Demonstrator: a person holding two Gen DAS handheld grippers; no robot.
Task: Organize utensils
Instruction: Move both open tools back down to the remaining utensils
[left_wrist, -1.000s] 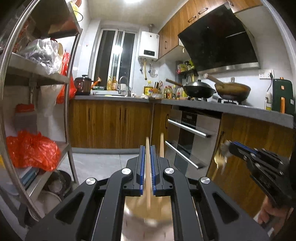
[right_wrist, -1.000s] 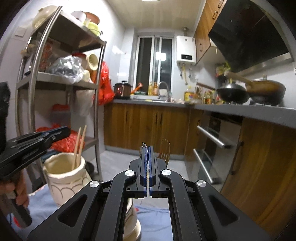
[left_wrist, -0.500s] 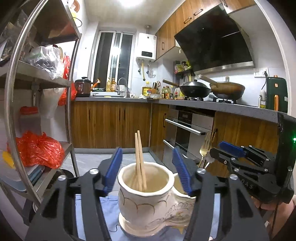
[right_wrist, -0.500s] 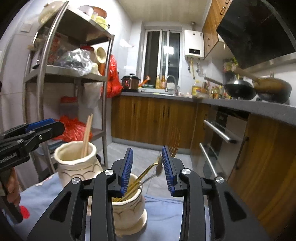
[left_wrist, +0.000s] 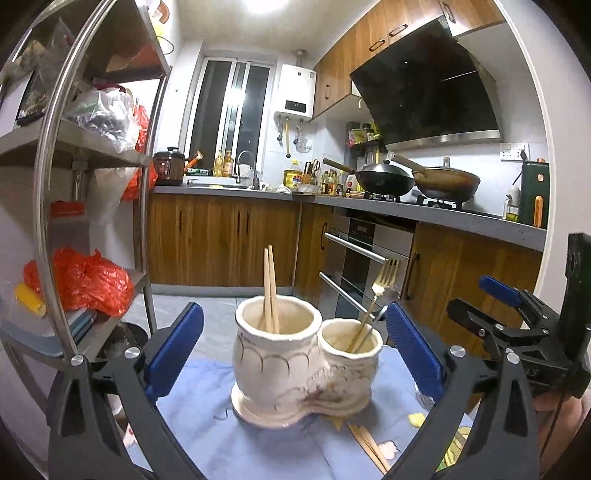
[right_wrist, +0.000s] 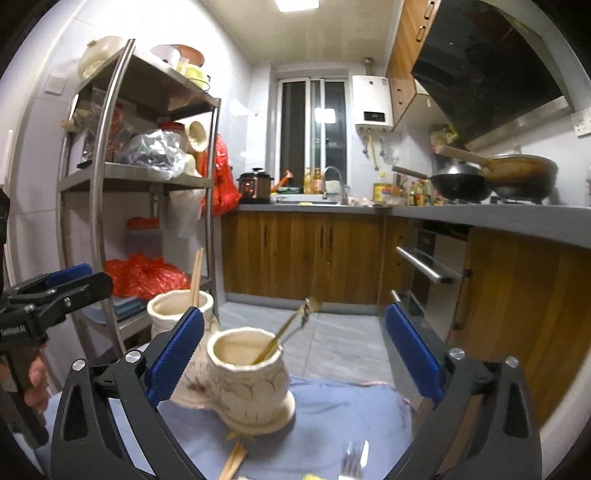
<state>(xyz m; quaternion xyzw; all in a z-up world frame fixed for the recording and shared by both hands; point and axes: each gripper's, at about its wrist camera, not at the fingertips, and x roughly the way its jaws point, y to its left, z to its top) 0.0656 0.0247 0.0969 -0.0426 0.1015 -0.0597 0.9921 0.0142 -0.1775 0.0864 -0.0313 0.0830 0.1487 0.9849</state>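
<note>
A cream ceramic double-pot holder (left_wrist: 295, 369) stands on a blue cloth (left_wrist: 207, 435). Its taller pot holds two wooden chopsticks (left_wrist: 269, 288). Its shorter pot holds a gold fork (left_wrist: 380, 284) and another utensil. My left gripper (left_wrist: 293, 347) is open and empty, its jaws apart on either side of the holder. My right gripper (right_wrist: 293, 354) is open and empty, close behind the holder (right_wrist: 247, 373). More chopsticks (left_wrist: 369, 446) and a fork (right_wrist: 351, 461) lie on the cloth in front of the holder.
A steel shelf rack (left_wrist: 62, 206) with bags stands at the left. Wooden cabinets (left_wrist: 221, 240), an oven (left_wrist: 362, 258) and a counter with two woks (left_wrist: 413, 181) run along the back and right. The right gripper also shows in the left wrist view (left_wrist: 509, 321).
Both grippers opened and drew back from the holder. The left let go of the chopsticks, now in the tall pot. The right let go of the fork, now in the short pot.
</note>
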